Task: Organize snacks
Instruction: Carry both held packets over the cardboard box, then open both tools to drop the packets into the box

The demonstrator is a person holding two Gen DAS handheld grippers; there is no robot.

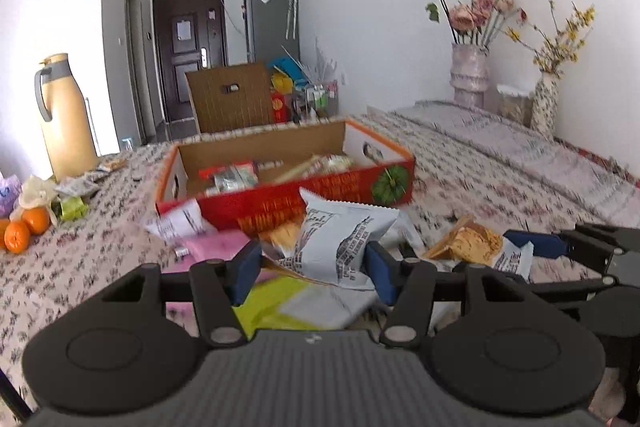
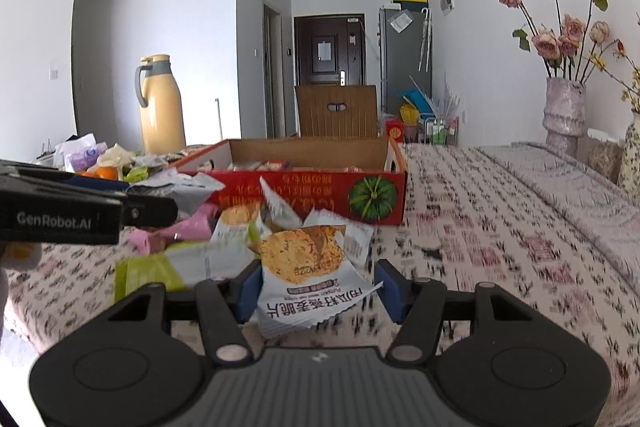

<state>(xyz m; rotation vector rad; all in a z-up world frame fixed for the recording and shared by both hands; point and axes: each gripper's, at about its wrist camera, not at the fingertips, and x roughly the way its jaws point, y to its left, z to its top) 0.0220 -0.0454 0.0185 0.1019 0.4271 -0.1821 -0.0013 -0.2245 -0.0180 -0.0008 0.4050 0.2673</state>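
Note:
A red open cardboard box with snacks inside stands on the patterned tablecloth. A pile of snack packets lies in front of it. My left gripper is closed on a white packet with black print, held above the pile. My right gripper is closed on a white packet picturing a golden cracker. The right gripper also shows at the right of the left wrist view, and the left gripper shows at the left of the right wrist view.
A yellow thermos jug and oranges sit at the table's left. Vases of dried flowers stand at the far right by the wall. A brown chair back rises behind the box. Pink and green packets lie in the pile.

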